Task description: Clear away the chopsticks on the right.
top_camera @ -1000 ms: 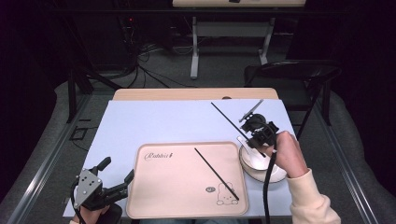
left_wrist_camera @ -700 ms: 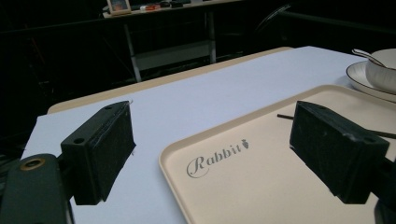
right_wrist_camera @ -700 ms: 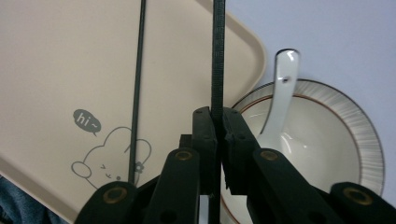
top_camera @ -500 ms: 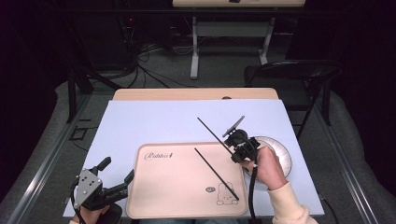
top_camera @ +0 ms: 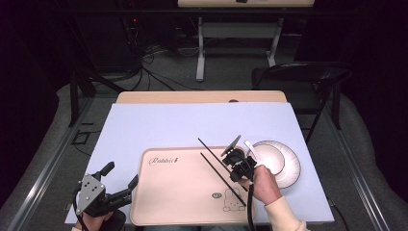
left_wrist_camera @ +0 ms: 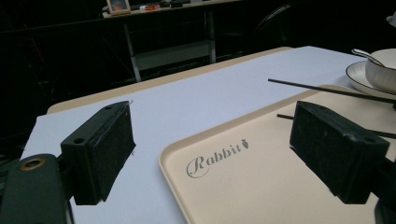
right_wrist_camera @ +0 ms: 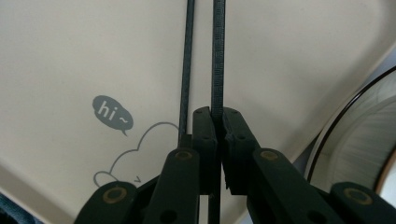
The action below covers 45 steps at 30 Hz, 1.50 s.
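Currently | right gripper [top_camera: 234, 157]: jaws pinched on black chopstick [right_wrist_camera: 217, 51], held over beige tray [top_camera: 173, 204] beside its mate [top_camera: 223, 179] | left gripper [top_camera: 120, 183]: spread, empty, at tray corner | advice: lower flat, parallel to mate, release gently.

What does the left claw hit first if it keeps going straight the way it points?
Probably the chopstick lying on the tray. The left claw, jaws wide open, points low across the tray's near corner; the lying chopstick crosses between its jaws ahead, the held one and the bowl beyond. Depth is unclear.
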Each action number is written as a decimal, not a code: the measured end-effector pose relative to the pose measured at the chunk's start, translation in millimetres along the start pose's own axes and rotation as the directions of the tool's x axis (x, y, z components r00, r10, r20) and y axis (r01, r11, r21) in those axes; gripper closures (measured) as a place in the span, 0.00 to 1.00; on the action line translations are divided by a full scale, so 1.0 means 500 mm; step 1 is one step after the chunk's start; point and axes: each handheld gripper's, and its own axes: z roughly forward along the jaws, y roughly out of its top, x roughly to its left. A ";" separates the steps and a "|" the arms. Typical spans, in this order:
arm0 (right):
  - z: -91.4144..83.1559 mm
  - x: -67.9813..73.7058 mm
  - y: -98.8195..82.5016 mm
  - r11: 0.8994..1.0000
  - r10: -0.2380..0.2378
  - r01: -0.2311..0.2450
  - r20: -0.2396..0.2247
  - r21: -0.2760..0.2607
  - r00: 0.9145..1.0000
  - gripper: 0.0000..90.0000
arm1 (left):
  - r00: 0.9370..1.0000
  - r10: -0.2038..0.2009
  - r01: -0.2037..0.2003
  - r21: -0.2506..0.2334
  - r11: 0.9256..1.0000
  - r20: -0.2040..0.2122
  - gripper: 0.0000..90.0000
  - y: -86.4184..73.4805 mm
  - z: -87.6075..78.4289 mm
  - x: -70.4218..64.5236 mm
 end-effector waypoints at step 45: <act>0.042 0.005 -0.020 0.999 -0.002 0.000 0.032 0.050 0.999 0.60 | 1.000 0.001 -0.001 -0.002 1.000 0.001 0.15 0.000 -0.001 0.001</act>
